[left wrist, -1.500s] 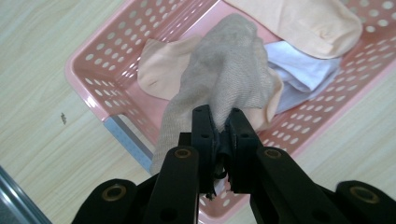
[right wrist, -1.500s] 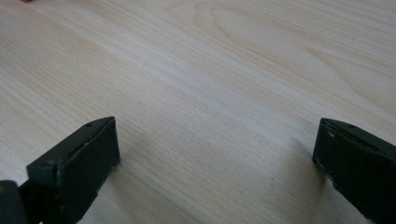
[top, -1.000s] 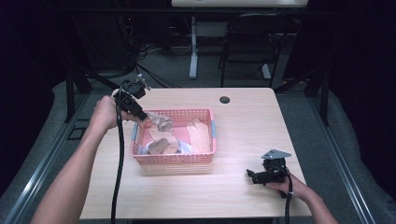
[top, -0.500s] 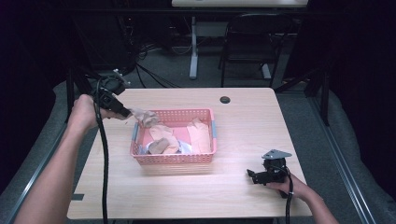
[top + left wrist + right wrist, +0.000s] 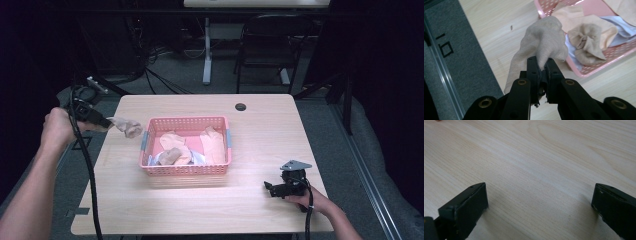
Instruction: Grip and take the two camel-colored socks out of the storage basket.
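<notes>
wood: pale grain tabletop (image 5: 200,210), rounded corners, small dark round hole (image 5: 240,106) near the far edge
room: dark, grey carpet, cables and a chair behind the table
basket: pink perforated plastic basket (image 5: 186,170), rectangular, mid-table, beige cloth pieces inside
sock: your beige knit sock (image 5: 544,41), soft and bunched, hangs above the table's left edge, just left of the basket
left gripper: your left gripper (image 5: 542,72) has its jaws clamped tight on the sock
right gripper: your right gripper (image 5: 276,189) rests on the table's near right, jaws spread wide, holding nothing
</notes>
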Available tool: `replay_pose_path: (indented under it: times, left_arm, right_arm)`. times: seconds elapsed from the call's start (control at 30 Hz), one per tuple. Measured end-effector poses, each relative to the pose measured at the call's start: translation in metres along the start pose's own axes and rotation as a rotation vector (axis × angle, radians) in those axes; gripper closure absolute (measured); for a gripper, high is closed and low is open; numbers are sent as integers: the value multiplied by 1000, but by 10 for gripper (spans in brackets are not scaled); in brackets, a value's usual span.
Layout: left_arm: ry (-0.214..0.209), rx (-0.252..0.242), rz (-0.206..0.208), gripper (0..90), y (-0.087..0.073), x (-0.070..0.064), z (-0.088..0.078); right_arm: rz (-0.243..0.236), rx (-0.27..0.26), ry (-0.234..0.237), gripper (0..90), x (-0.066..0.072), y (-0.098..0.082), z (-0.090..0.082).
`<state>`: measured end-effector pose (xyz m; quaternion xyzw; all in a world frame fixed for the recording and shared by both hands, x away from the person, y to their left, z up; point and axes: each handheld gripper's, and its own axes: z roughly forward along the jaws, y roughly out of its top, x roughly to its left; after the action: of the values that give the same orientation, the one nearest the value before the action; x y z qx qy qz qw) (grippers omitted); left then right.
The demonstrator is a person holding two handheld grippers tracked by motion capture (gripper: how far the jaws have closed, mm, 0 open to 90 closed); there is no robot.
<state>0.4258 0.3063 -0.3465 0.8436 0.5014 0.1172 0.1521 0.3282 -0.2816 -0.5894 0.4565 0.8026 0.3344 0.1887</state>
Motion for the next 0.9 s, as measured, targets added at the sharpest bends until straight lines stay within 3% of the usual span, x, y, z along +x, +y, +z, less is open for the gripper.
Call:
replay_pose_path:
  times: [0.13, 0.2, 0.53, 0.9]
  left_arm:
    - [13, -2, -53, 839, -16, 14, 1]
    - [15, -6, -50, 839, -18, 16, 2]
    - [18, 13, -115, 838, -39, 32, 18]
    - [10, 49, -174, 838, -58, 42, 54]
  right_arm:
    - [2, -3, 2, 0, 0, 0, 0]
    - [3, -2, 2, 0, 0, 0, 0]
    - [0, 1, -4, 0, 0, 0, 0]
    - [2, -1, 0, 0, 0, 0, 0]
